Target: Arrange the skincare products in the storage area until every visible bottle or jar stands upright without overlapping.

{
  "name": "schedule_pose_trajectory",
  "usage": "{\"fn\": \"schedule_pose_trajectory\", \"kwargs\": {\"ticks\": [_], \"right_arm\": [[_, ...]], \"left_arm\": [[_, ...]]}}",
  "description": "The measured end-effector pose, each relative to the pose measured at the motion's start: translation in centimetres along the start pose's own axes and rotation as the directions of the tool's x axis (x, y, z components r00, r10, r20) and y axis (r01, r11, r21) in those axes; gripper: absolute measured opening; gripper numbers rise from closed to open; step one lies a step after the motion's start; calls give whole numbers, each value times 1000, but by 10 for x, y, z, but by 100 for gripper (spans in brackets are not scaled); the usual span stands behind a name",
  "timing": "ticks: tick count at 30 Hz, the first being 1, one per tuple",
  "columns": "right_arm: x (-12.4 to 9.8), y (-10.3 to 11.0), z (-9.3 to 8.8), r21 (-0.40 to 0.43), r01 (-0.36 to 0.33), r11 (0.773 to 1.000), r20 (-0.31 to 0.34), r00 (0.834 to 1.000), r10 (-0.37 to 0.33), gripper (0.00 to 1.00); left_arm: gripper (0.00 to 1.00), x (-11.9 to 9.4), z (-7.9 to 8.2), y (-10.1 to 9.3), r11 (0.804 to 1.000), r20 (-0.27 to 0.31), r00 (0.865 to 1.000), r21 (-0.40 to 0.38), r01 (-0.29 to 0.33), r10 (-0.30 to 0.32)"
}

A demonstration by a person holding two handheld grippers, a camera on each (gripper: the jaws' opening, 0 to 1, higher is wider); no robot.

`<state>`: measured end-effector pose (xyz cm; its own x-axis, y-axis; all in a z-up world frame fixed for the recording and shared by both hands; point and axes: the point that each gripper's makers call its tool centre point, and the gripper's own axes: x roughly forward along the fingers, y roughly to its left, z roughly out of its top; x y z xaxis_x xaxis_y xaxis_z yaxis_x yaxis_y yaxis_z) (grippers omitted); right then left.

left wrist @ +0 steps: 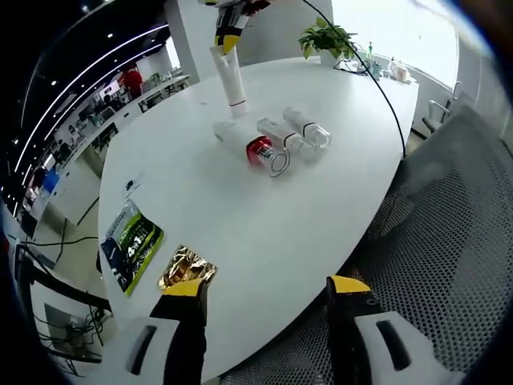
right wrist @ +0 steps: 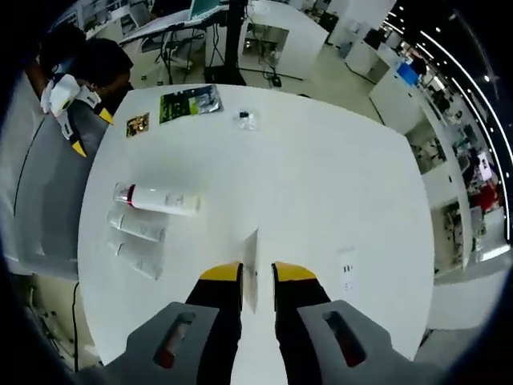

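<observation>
A white tube (left wrist: 229,76) stands upright over the white table (left wrist: 240,224). My right gripper (left wrist: 228,38) is shut on its top end. I cannot tell whether its lower cap touches the tabletop. Seen from above, the same tube (right wrist: 252,265) is pinched in my right gripper (right wrist: 256,274). A white bottle with a red band (left wrist: 248,146) (right wrist: 160,199) lies on its side. Two clear bottles (left wrist: 295,132) (right wrist: 138,228) lie flat beside it, close together. My left gripper (left wrist: 266,286) (right wrist: 72,100) hangs open at the table's near edge, holding nothing.
A green packet (left wrist: 132,241) (right wrist: 191,103) and a gold foil packet (left wrist: 186,267) (right wrist: 138,123) lie near the table edge. A small clear item (right wrist: 246,119) lies further in. A potted plant (left wrist: 325,36) stands at the far end. A mesh chair (left wrist: 449,241) sits beside the table.
</observation>
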<state>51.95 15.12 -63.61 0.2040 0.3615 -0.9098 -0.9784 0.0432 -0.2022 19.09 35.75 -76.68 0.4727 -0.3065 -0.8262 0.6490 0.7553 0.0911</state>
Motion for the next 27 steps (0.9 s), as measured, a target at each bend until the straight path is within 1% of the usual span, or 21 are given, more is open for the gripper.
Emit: {"fn": "schedule_pose_trajectory", "kwargs": {"ticks": [4,7,8,9,11,12,13,14,15,16,17,18,19,20,21,22,23,24,25,26,27], "right_arm": [[-3,-2,2,4,16,1000,11,1000,-16,21],[-11,0,5,30,33,999,46,998,-34,22],[-15,-3,8,36,59,998,66,996,-61,23],[-22,-2,14,70,78,994,106,991,-85,23],[-35,2,30,146,87,986,206,972,-116,22],[-47,6,42,202,79,976,286,949,-136,22],[-56,9,51,243,76,967,345,925,-159,23],[-68,20,61,272,63,960,402,899,-173,24],[-72,22,64,287,61,956,423,887,-184,25],[-82,28,73,317,47,947,489,848,-206,27],[-89,34,77,340,33,940,523,824,-218,29],[-99,44,82,375,13,927,564,790,-240,31],[-105,48,83,406,6,914,585,767,-264,33],[-113,56,83,467,-18,884,605,736,-305,35],[-119,62,81,490,-14,871,614,715,-334,38],[-124,65,80,500,10,866,625,688,-368,39],[-132,72,75,538,34,842,633,644,-431,39],[-135,80,73,551,36,833,638,626,-449,40],[-138,93,70,591,-2,807,646,600,-472,41],[-139,101,67,615,-19,788,648,582,-492,43],[-142,112,65,649,-47,759,655,543,-526,46]], "left_arm": [[62,0,0,0,1000,1,1000,0,-1,1],[62,0,1,1,1000,3,1000,0,-2,2],[62,0,1,1,1000,4,1000,0,-1,1],[62,-1,1,1,1000,4,1000,0,-2,2],[62,-1,1,1,1000,6,1000,1,-3,3],[62,-1,2,1,1000,8,1000,0,-4,4],[62,-1,2,1,1000,10,1000,1,-5,5],[62,-1,2,1,1000,11,1000,2,-5,5],[62,-1,2,1,1000,11,1000,2,-4,3],[62,-1,2,0,1000,10,1000,6,-1,1],[62,-1,2,0,1000,9,1000,8,0,0],[62,0,2,-1,1000,7,1000,10,3,-3],[62,0,1,-1,1000,6,1000,10,5,-5],[62,0,1,-2,1000,5,1000,11,7,-7],[62,0,1,-2,1000,4,1000,12,8,-8],[62,0,0,-3,1000,2,1000,12,9,-9],[63,0,1,-3,1000,3,1000,12,10,-10],[63,0,1,-3,1000,4,1000,12,13,-13],[63,0,1,-4,1000,4,1000,11,19,-19],[63,0,1,-5,1000,4,1000,10,24,-24],[63,-1,1,-5,1000,3,1000,6,28,-28]]}}
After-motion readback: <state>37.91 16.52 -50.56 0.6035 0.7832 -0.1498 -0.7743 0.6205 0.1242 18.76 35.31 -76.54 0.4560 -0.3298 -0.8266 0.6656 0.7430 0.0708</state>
